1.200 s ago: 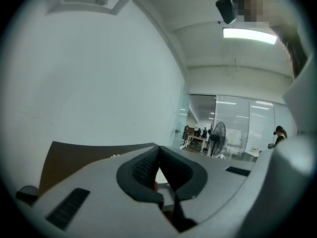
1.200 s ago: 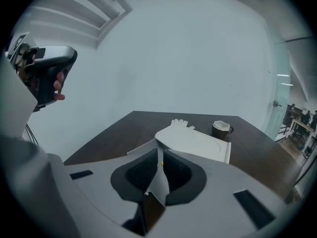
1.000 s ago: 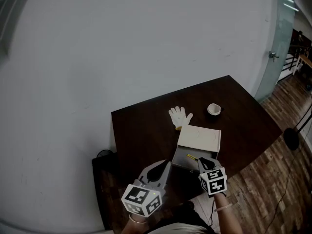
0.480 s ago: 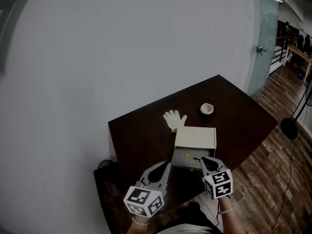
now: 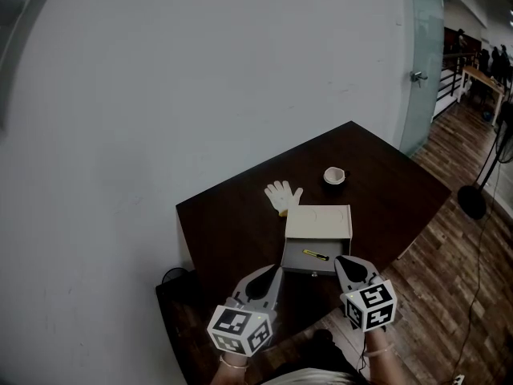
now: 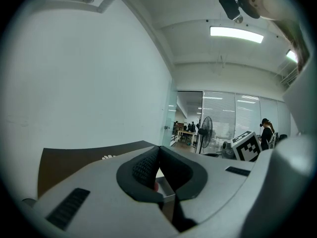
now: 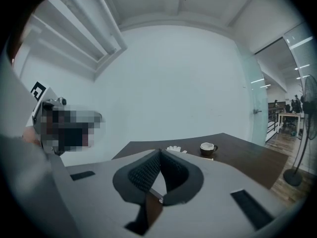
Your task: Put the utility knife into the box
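Knife (image 5: pixel 315 255) lies in the open box (image 5: pixel 297 268); both tongs are pressed together and empty.

Head view: the knife lies flat on the box floor, its long axis across and slightly slanted, ahead of both tongs. The right tongs (image 5: pixel 345 261) sit just beside the box's near right corner and are the nearer pair; the left tongs (image 5: pixel 271 271) sit off its near left corner. Left gripper view: pads meet with nothing between them, a box edge shows just beyond, and the knife is hidden. Right gripper view: pads meet, pointing over the table (image 7: pixel 247 155) toward the cup (image 7: pixel 208 147); no knife shows. The placing looks done.
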The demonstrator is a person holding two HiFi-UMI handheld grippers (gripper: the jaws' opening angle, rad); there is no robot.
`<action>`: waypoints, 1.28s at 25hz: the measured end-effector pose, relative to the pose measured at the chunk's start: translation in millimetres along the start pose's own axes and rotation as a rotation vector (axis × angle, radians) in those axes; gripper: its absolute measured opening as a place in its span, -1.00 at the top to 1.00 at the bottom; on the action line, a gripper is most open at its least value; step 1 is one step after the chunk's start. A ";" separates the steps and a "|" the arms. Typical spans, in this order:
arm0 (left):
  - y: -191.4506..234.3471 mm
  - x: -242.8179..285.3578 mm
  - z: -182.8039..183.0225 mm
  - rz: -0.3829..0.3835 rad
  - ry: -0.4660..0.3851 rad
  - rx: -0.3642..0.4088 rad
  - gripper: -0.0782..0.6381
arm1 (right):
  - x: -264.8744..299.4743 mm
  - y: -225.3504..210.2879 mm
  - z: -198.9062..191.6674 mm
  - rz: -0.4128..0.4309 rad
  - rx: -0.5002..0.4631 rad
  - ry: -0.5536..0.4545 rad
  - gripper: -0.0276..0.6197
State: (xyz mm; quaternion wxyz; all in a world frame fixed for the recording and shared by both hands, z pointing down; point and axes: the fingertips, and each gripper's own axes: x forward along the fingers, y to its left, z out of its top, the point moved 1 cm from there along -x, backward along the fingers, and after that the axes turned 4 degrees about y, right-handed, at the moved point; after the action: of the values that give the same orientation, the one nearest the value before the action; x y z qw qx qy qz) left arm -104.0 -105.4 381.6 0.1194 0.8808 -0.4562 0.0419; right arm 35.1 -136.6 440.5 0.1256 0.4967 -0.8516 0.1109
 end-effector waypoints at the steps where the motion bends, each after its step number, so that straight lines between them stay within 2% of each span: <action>1: -1.1 -0.7 0.1 -0.003 0.001 0.003 0.73 | -3.4 0.9 1.8 -0.002 0.006 -0.006 0.89; 16: -15.8 -3.6 -0.8 -0.031 0.009 0.039 0.73 | -42.0 5.8 21.7 -0.032 -0.003 -0.066 0.89; 32: -29.1 30.6 2.4 -0.048 0.021 0.046 0.73 | -47.5 -8.0 31.7 -0.024 -0.013 -0.079 0.89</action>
State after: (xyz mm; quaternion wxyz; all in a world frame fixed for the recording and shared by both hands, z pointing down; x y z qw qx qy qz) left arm -62.6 -114.1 379.9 0.1046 0.8935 -0.4327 0.0586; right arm 61.3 -111.5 395.7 0.0965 0.5100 -0.8506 0.0844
